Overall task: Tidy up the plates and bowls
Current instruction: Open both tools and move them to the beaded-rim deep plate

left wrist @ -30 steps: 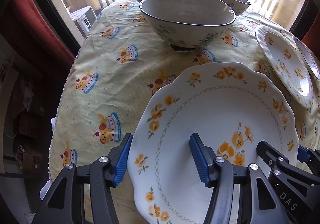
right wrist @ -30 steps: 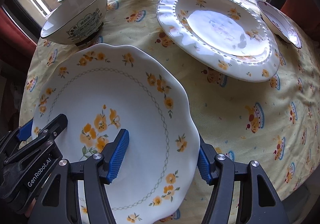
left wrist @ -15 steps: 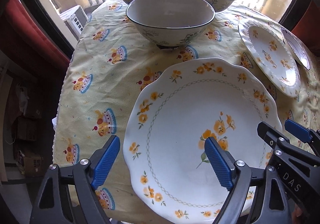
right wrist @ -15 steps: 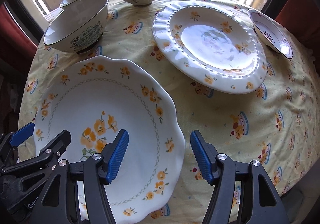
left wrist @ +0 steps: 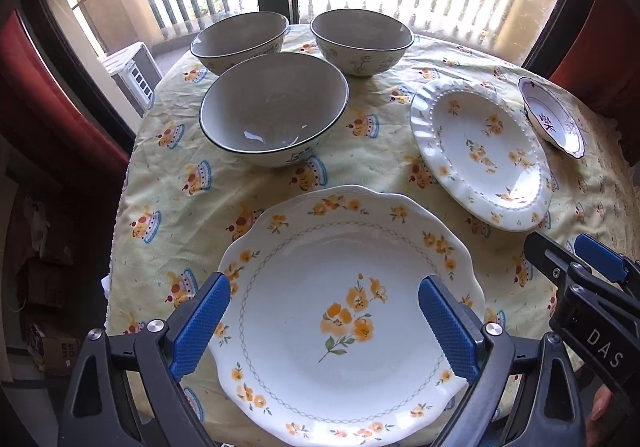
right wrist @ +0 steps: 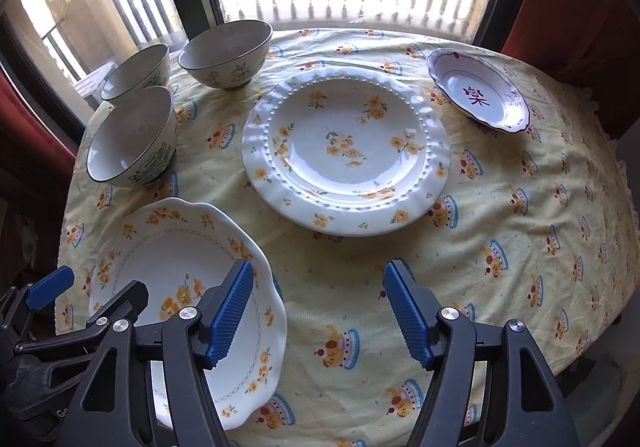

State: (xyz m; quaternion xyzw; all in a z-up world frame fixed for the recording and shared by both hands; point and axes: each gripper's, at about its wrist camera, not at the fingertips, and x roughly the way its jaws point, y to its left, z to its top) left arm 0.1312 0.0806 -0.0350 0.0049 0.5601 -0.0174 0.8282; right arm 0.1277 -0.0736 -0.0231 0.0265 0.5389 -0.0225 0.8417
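Observation:
A scalloped white plate with yellow flowers lies flat on the tablecloth near the front edge. My left gripper hangs above it, jaws opening wide, pads clear of the plate. My right gripper hovers just right of that plate, jaws also opening, with only cloth between them. Each gripper shows in the other's view: the right gripper and the left gripper. A beaded-rim flowered plate sits mid-table. Three bowls stand at the back left.
A small dish with a red character sits at the back right. The round table wears a yellow cartoon-print cloth, bare on its right half. A window with railings is behind; red curtains hang at both sides. Boxes lie on the floor at left.
Both grippers have risen and pulled back from the scalloped plate's opposite edges, which they straddled before. Their jaws have widened, the left much more. The plate stays flat on the cloth.

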